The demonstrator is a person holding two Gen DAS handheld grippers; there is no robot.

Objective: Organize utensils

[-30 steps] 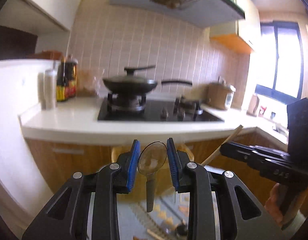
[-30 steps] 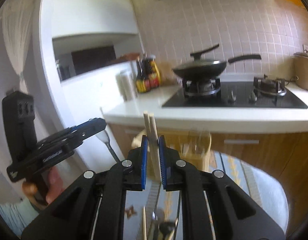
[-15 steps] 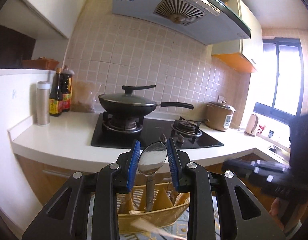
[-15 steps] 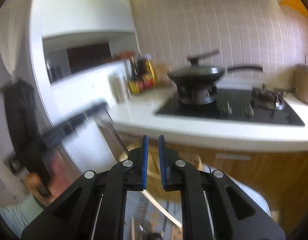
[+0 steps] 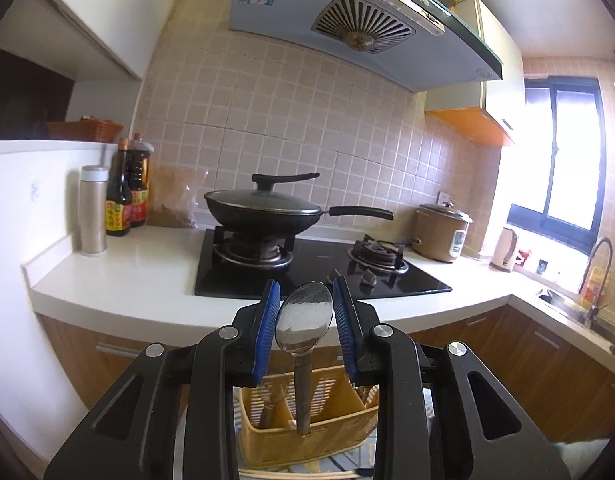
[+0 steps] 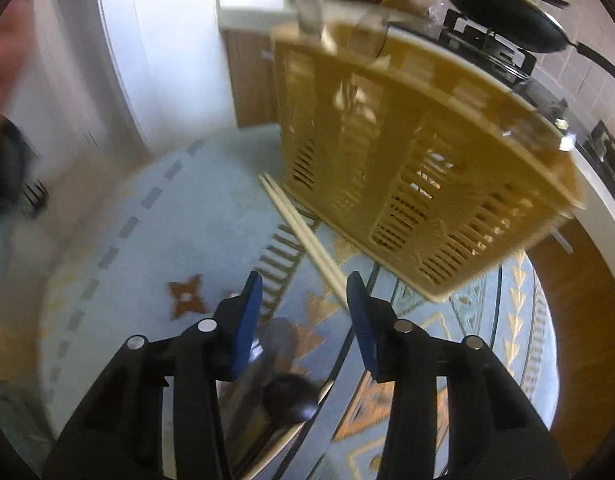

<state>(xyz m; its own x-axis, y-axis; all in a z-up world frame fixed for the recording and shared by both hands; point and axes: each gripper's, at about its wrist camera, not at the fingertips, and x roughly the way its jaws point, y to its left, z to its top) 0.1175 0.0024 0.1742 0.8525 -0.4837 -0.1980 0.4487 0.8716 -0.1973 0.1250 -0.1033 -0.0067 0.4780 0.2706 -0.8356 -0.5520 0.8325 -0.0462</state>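
My left gripper is shut on the bowl of a metal spoon. The spoon's handle hangs down over a yellow slotted utensil basket that holds another utensil. My right gripper tips down over a patterned blue cloth. Its jaws are opening and nothing is pressed between them. A pair of pale chopsticks lies on the cloth beside the basket, with the near ends just ahead of the right fingertip. Blurred dark utensils lie under the gripper body.
Behind the basket runs a white counter with a lidded wok on a black hob, bottles and a flask at left. A rice cooker and a sink stand further right. A blurred hand shows at the left edge.
The right gripper let go of the chopsticks it held upright, swung down towards the cloth, and its jaws spread. The left gripper rose a little with the spoon still in it.
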